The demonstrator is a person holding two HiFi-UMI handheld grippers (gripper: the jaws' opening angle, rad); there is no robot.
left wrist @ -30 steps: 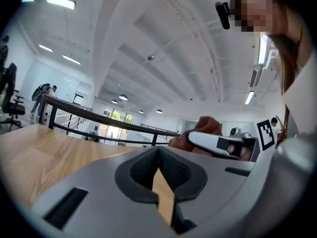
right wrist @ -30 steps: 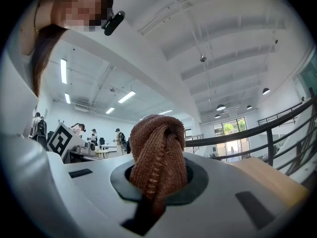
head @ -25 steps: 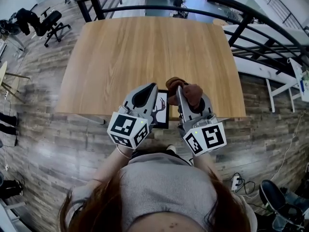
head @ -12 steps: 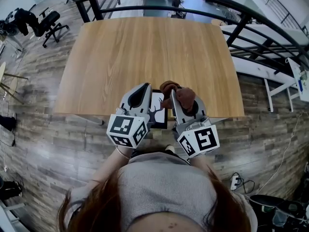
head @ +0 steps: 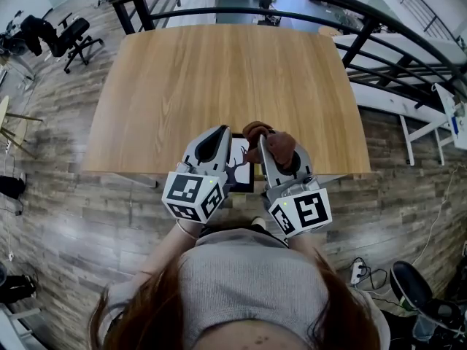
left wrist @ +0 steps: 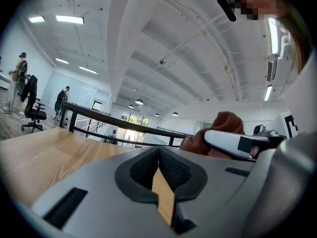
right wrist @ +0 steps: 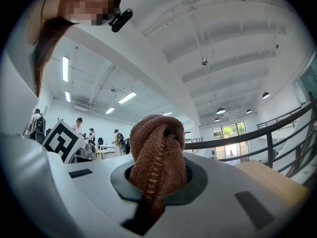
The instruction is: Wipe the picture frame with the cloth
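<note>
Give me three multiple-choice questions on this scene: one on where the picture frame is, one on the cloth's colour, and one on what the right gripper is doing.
1. Where is the picture frame?
A. At the far edge of the table
B. Between the two grippers, at the near edge of the table
C. Lying on the floor

2. What colour is the cloth?
A. White
B. Blue
C. Brown

3. What state is the right gripper in?
A. Shut on the cloth
B. Open and empty
C. Shut on the frame

Answers:
1. B: the head view shows it between the left gripper and the right one.
2. C: it looks brown in every view.
3. A: the right gripper view shows the cloth bunched and pinched between the jaws.
</note>
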